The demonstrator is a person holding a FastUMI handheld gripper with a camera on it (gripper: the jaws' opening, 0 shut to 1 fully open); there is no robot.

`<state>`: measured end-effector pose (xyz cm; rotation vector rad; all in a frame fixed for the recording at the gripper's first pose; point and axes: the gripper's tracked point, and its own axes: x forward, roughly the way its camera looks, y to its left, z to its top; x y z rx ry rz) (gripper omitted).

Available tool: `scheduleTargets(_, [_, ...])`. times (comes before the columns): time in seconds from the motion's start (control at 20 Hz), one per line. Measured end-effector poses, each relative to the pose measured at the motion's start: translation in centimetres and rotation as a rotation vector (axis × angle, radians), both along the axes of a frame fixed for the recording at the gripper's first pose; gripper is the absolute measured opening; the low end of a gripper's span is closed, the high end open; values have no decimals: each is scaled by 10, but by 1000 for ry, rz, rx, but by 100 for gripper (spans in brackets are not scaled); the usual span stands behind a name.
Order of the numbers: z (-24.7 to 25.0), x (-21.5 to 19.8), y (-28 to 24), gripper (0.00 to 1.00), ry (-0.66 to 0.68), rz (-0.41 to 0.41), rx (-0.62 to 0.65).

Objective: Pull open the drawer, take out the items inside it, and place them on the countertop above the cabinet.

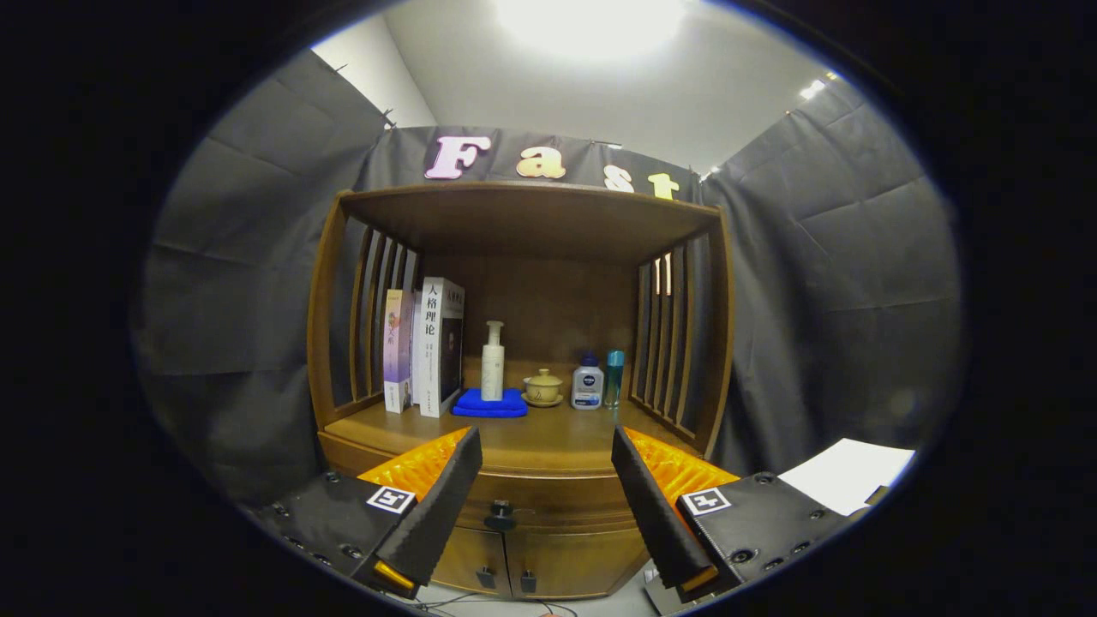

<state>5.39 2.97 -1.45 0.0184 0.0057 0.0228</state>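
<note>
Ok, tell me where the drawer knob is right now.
In the gripper view, the drawer knob sits on the closed drawer front below the countertop, above the two cabinet doors, between the open gripper fingers, nearer the left one.

bright ceiling light (591, 21), glare | shelf interior shadowed | fisheye-curved edges | sharp focus

black cloth walls (857, 257) — white ceiling (600, 94) | bright ceiling lamp (591, 21) — glaring
</note>
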Motion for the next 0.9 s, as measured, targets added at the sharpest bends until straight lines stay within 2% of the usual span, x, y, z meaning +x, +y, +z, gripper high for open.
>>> scheduleTargets(0.4, [-64,43,40,97,86,59,-23])
scheduleTargets(0.7, [-121,69,52,97,162,83,29])
scheduleTargets(0.9, [-149,79,52,97,208,86,20])
